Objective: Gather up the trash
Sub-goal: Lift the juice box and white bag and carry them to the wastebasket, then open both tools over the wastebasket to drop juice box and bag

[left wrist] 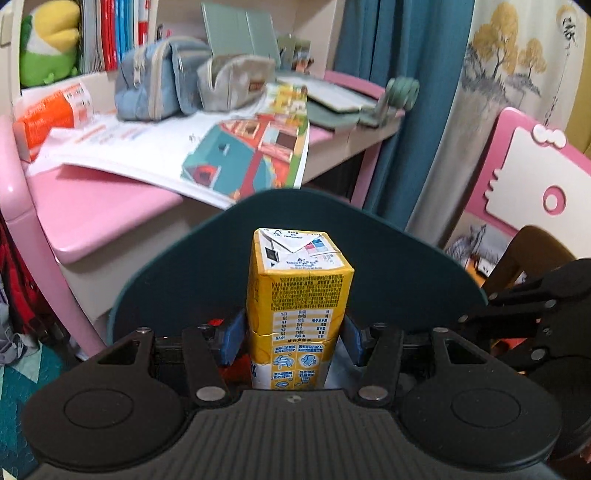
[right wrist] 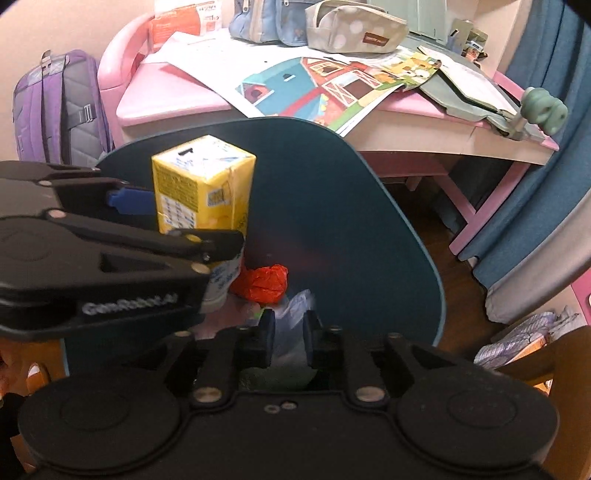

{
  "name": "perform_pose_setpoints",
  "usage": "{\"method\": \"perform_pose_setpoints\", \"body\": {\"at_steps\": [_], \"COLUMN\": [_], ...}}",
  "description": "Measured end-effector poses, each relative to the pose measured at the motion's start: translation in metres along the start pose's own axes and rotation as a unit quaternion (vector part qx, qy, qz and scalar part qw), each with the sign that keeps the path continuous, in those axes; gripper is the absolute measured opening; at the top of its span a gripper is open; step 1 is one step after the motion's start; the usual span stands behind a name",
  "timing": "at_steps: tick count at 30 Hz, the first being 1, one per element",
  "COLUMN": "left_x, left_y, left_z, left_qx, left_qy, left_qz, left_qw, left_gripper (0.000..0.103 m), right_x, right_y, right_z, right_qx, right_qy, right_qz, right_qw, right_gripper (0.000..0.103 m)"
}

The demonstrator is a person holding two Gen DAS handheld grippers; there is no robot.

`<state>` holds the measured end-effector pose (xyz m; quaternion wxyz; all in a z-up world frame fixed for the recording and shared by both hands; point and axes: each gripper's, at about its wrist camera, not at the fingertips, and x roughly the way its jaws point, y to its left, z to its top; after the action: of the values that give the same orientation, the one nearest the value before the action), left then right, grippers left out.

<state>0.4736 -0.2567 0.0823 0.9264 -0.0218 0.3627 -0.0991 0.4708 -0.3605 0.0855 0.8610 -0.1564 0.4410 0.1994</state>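
The yellow carton (left wrist: pixel 297 295) is squeezed upright by the left gripper (left wrist: pixel 291 332), tipped down over the bin (right wrist: pixel 332 206). The right gripper (right wrist: pixel 289 339) is held low beside it, fingers slightly apart, nothing gripped.

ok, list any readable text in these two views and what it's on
"GenRobot.AI": on the side of the left claw, seen in the right view, slightly blurred.
Carton: dense print and a table, too small to read.
Pouch: brown tag, blurred.
Orange pack: print blurred.
Nothing else readable.
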Motion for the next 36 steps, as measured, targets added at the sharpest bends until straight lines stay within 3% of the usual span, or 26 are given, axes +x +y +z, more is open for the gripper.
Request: {"method": "perform_pose_setpoints", "body": {"at_steps": [6,8,21,28,34,36], "left_x": [0.004,0.001,-0.073,-0.131,-0.174,-0.184], "left_y": [-0.001,0.0,0.012,0.039,0.08,0.096], "left_z": [-0.003,-0.002,-0.012,-0.038,-0.068,-0.078], "left_qx": [0.005,0.003,0.014,0.015,0.001,-0.009], "left_qy": [0.002,-0.003,-0.043,-0.055,-0.06,-0.058], "left_qz": [0.009,0.007,-0.006,0.006,0.025,0.032], "left_qw": [0.9999,1.0,0.9989,0.9984,0.9979,0.9977], "left_gripper": [0.055,0.066,0.07,0.07,0.07,0.077], "right_x": [-0.005,-0.01,-0.074,-0.104,-0.106,-0.101], "right_y": [0.004,0.005,0.029,0.078,0.135,0.156], "right_z": [-0.003,-0.005,-0.012,-0.016,-0.02,-0.022], "right_qx": [-0.009,-0.012,-0.013,-0.047,-0.08,-0.092], "right_qy": [-0.001,-0.004,-0.051,-0.073,-0.07,-0.066], "right_qz": [0.0,-0.001,0.007,0.032,0.062,0.073], "right_qw": [1.0,1.0,0.999,0.996,0.992,0.991], "right_gripper": [0.034,0.039,0.049,0.055,0.062,0.063]}}
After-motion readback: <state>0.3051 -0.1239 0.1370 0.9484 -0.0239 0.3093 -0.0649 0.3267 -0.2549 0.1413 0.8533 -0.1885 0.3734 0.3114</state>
